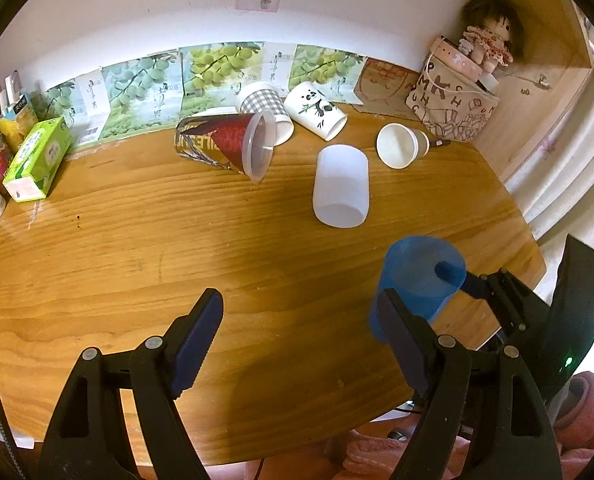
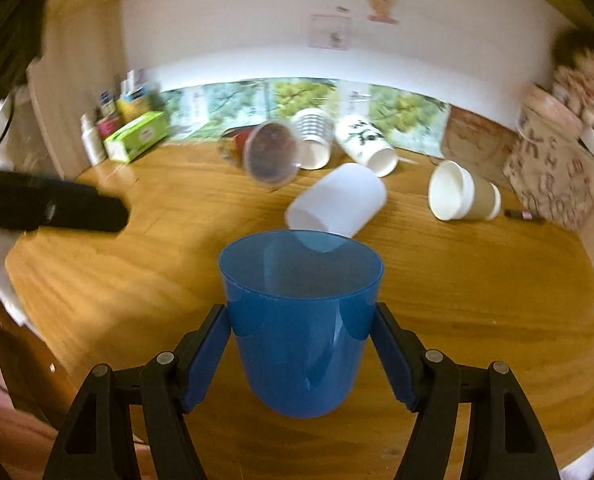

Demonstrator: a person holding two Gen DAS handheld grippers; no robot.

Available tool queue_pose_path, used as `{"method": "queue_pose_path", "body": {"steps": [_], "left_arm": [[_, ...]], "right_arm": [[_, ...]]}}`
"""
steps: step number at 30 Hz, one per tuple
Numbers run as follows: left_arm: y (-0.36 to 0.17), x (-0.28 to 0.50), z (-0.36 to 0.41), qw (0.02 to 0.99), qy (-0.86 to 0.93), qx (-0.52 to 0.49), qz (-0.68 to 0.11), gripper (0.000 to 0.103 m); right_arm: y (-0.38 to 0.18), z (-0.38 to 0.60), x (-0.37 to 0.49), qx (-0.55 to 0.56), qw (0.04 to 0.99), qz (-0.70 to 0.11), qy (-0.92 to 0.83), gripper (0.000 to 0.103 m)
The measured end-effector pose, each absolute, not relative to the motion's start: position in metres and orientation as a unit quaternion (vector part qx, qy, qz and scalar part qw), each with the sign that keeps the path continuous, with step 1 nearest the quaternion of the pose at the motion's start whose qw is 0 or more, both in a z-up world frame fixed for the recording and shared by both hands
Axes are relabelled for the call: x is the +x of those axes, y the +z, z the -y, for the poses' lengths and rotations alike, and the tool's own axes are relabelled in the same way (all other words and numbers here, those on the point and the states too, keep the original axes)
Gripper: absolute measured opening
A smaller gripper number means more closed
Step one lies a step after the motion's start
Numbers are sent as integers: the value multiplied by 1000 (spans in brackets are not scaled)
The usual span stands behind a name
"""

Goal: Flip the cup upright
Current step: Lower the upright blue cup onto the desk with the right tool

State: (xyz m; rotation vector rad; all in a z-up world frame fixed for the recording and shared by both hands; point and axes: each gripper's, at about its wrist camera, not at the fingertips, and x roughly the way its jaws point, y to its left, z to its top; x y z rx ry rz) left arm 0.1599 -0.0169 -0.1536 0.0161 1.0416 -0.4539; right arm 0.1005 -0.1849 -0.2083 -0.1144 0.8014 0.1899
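Right wrist: blue cup (image 2: 301, 328) in right hand-held gripper (image 2: 301, 354)

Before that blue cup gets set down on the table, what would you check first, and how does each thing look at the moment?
1. Grip: the right tool has both fingers against the sides of the blue cup. Ok.
2. Cup orientation: mouth up, base down. Ok.
3. Landing spot: bare wooden table shows around the cup. Ok.
4. Nearby things: the white cup lies on its side just beyond. Clearance cannot tell.
5. Left tool: open, holding nothing, off to the side. Ok.
6. Height of the base above the table: cannot tell.
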Motion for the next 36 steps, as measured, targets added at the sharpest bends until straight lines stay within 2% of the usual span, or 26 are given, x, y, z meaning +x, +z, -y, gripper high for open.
{"method": "queue_pose_path", "body": {"steps": [19, 24, 36], "left_arm": [[-148, 126, 37, 847, -198, 4, -493, 82], [-149, 117, 39, 850, -183, -2, -494, 82], [-156, 84, 39, 851, -137, -27, -506, 82]], "right_arm": [[-209, 195, 73, -57, 899, -409, 143, 72], [-208, 197, 64, -56, 891, -420, 162, 80], [-195, 212, 31, -52, 882, -437, 165, 81]]}}
